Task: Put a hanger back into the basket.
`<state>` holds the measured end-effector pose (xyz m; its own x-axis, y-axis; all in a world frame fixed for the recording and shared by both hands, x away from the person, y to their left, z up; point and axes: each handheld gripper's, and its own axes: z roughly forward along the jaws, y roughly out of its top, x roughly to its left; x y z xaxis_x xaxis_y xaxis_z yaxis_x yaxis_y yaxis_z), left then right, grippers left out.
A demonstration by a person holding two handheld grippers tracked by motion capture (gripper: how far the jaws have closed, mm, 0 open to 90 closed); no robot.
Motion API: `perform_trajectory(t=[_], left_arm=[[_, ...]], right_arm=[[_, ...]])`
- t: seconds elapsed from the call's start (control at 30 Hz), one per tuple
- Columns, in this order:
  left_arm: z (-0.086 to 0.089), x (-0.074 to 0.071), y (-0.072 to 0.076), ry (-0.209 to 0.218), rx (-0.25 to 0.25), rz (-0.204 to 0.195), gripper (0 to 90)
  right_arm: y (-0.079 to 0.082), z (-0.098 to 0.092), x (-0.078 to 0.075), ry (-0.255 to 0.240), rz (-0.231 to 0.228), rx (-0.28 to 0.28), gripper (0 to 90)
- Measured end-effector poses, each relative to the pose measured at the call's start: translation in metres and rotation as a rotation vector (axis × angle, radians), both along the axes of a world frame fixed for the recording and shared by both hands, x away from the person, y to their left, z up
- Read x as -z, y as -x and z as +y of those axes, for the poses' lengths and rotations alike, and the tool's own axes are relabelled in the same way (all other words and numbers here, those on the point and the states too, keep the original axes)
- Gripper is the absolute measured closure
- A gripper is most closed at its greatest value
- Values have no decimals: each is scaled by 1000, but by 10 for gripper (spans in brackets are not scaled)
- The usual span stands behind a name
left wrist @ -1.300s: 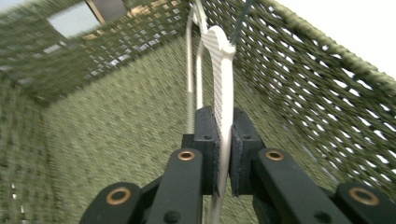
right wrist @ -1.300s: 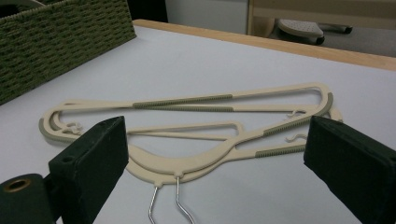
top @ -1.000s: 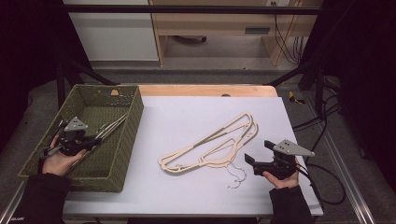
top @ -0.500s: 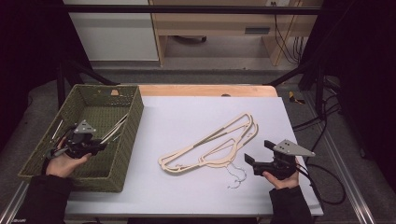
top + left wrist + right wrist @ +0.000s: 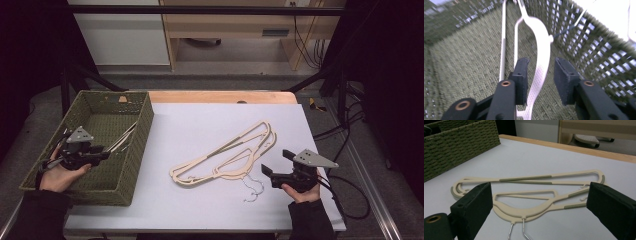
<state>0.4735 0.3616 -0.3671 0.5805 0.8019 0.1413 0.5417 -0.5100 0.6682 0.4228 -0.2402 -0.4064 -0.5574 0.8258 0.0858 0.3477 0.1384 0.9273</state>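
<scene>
A cream plastic hanger (image 5: pixel 122 140) lies slanted inside the green woven basket (image 5: pixel 142 125), resting against its right wall. My left gripper (image 5: pixel 102 151) is low inside the basket. In the left gripper view the hanger's arm (image 5: pixel 541 50) runs between the jaws of the left gripper (image 5: pixel 540 75), close to the left pad with a gap to the right one. The jaws have just been opening and stand open. Two or three more cream hangers (image 5: pixel 225 157) lie stacked on the white table top. My right gripper (image 5: pixel 275 162) rests just right of them, wide open, facing the hangers (image 5: pixel 529 213).
The basket (image 5: pixel 461 142) takes up the table's left side, its mesh wall (image 5: pixel 586 45) close to the left jaws. Wire hooks (image 5: pixel 252 187) of the hangers point toward the near edge. A wooden strip (image 5: pixel 220 96) borders the table's far edge. Cables (image 5: pixel 350 190) trail off to the right.
The left jaws have parted around the hanger in the basket, and the left hand has shifted slightly. The right hand and the hangers on the table have not moved.
</scene>
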Motion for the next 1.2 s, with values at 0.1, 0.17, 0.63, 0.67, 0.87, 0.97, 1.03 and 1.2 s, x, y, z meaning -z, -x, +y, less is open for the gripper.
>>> perform_trajectory(t=[0.1, 0.17, 0.63, 0.67, 0.87, 0.97, 1.03, 1.2], left_arm=[[-1, -11, 7, 41, -12, -57, 523], [-4, -18, 12, 92, -23, -113, 474], [-48, -58, 40, 392, 14, -349, 158], [-53, -59, 42, 400, 27, -353, 144], [-90, -57, 48, 461, 72, -381, 101], [-107, -51, 48, 477, 96, -365, 95], [-119, -46, 47, 472, 111, -356, 94], [-144, -36, 47, 466, 146, -337, 95]], right_arm=[[1, 0, -1, -6, -1, -1, 71], [1, 0, -1, -15, 3, 2, 71], [0, 2, 0, -20, 15, -3, 75], [0, 2, 0, -21, 20, -3, 77], [-3, 4, 4, 0, 36, -19, 80], [-4, 6, 6, 7, 49, -30, 76], [-4, 6, 6, 8, 53, -31, 76], [-6, 7, 7, 16, 64, -30, 76]])
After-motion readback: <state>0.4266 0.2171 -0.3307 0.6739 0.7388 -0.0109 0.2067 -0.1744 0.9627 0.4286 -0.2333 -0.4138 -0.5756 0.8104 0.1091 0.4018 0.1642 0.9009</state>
